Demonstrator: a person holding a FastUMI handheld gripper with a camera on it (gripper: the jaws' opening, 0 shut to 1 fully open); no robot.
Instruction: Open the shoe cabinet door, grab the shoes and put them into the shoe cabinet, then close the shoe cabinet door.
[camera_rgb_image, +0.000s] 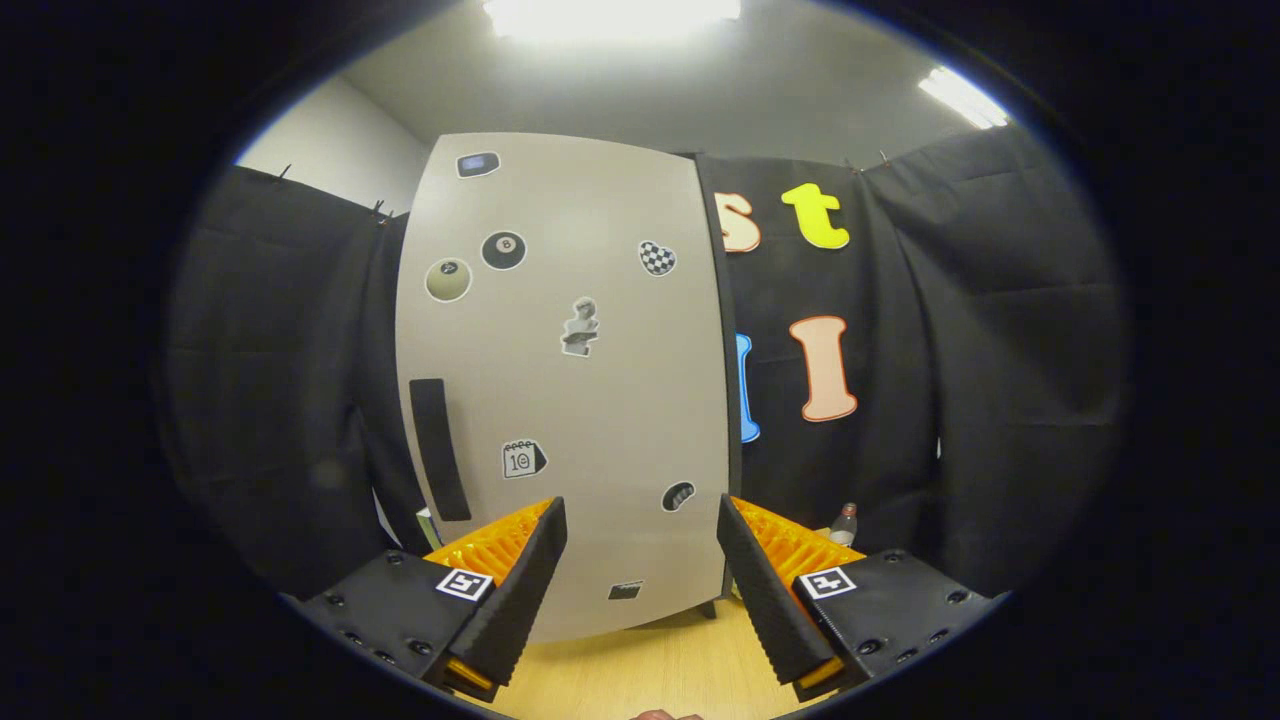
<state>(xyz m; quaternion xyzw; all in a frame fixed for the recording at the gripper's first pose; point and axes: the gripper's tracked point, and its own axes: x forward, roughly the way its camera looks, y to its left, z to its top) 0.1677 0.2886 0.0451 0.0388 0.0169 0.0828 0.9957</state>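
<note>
Shoe cabinet (565, 385) stands upright on the counter (650, 670), directly ahead of the gripper (640, 590). Its door (600, 420) is closed and faces the camera. Handle (439, 449) sits on the door's left side, lower half, running vertically. Several stickers (580, 327) are spread over the door face. Gripper fingers (520, 590) are spread apart, nothing between them, short of the door. A bottle (845, 523) stands to the right of the cabinet, behind the right finger, near the booth wall (1000, 350) at the back.
</note>
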